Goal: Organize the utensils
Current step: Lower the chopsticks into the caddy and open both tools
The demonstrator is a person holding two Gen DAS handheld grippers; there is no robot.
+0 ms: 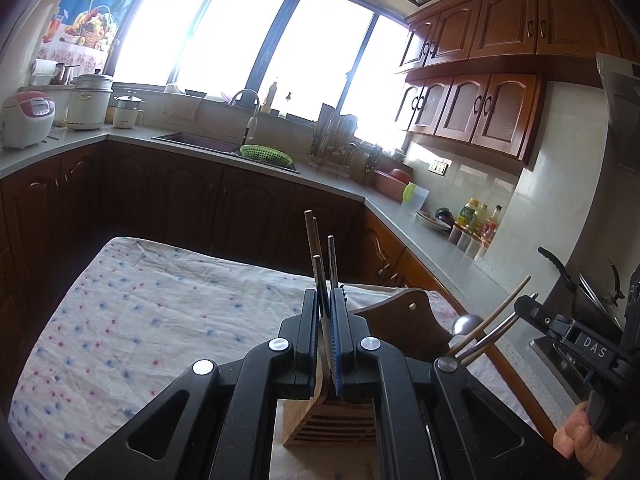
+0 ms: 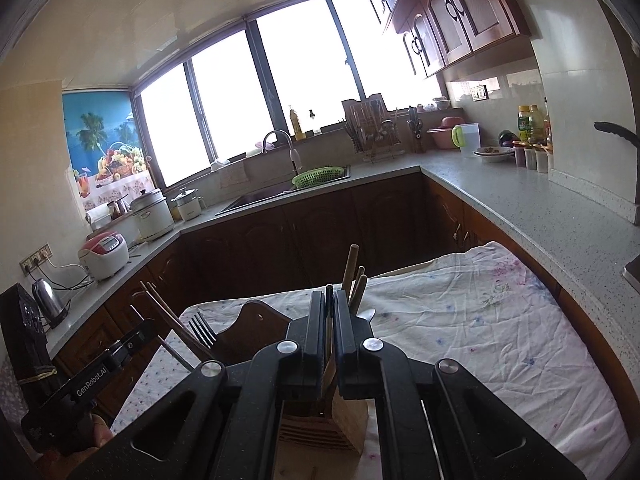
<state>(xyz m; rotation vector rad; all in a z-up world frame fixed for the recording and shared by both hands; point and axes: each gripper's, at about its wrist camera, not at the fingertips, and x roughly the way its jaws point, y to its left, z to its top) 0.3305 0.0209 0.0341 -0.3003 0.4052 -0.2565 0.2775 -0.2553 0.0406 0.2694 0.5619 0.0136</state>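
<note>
both grippers, left (image 1: 325, 304) and right (image 2: 329, 312), pinch slim utensil handles (round-tipped) over a slatted wooden holder (image 1: 320, 420).

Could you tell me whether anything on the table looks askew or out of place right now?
Mostly tidy. The utensils in the wooden holder lean in different directions: chopsticks and a spoon splay outward, and a fork tilts away. The floral tablecloth is wrinkled. Nothing looks spilled or broken.

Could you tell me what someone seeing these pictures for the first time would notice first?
Probably the left gripper, shut on a bundle of chopsticks above the wooden utensil holder on the floral tablecloth. Behind it, glaring windows wash out the far wall over the sink.
</note>
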